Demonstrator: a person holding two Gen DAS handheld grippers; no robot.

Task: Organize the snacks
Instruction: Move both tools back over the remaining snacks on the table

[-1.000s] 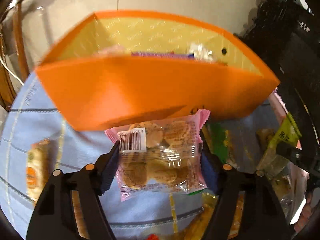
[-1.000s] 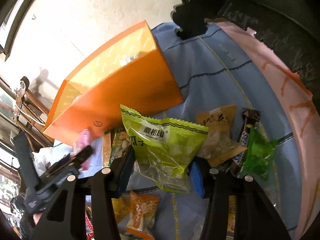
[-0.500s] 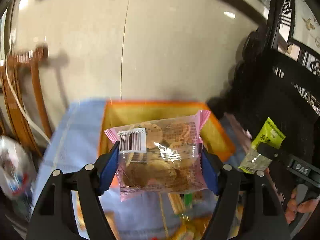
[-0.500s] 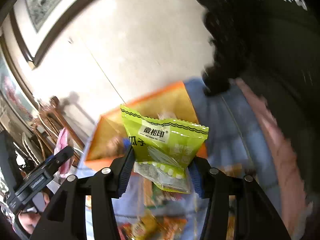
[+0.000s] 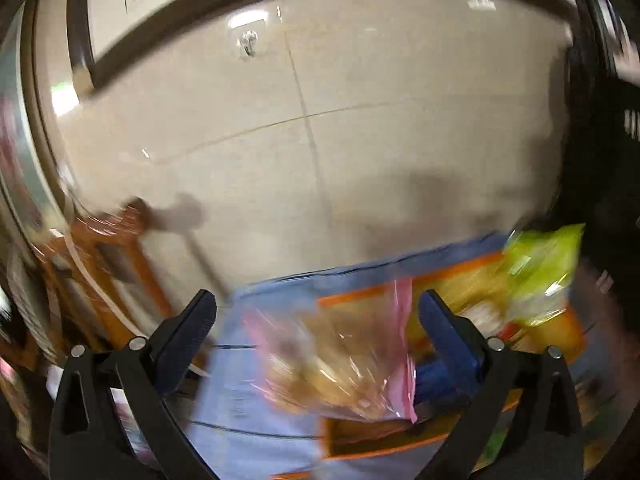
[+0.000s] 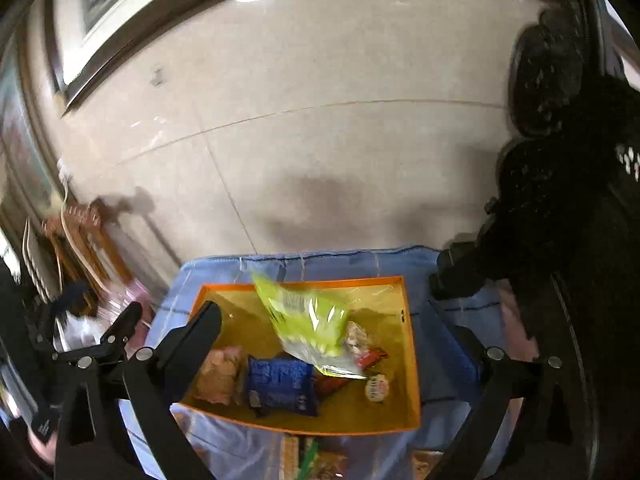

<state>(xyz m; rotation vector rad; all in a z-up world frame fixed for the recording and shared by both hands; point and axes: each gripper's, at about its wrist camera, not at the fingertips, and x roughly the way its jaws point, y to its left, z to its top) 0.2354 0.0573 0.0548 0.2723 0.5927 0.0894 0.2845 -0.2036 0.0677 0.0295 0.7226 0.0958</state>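
Both grippers are open above the orange box (image 6: pixel 412 344), which holds several snack packets. In the left wrist view my left gripper (image 5: pixel 316 320) has its jaws wide apart and the pink cookie packet (image 5: pixel 340 364) is blurred and loose between them, over the box edge (image 5: pixel 400 294). In the right wrist view my right gripper (image 6: pixel 332 332) is wide open and the green seed packet (image 6: pixel 304 320) is blurred in the air over the box. The green packet also shows in the left wrist view (image 5: pixel 544 268).
The box sits on a blue cloth-covered table (image 6: pixel 312 258) against a beige tiled wall. A wooden chair (image 5: pixel 104 256) stands at the left. Dark carved furniture (image 6: pixel 568 200) is at the right. More snack packets (image 6: pixel 316 456) lie in front of the box.
Both grippers have opened and let go of their packets. The pink cookie packet and the green packet are dropping toward the orange box. Both cameras have moved higher over the box.
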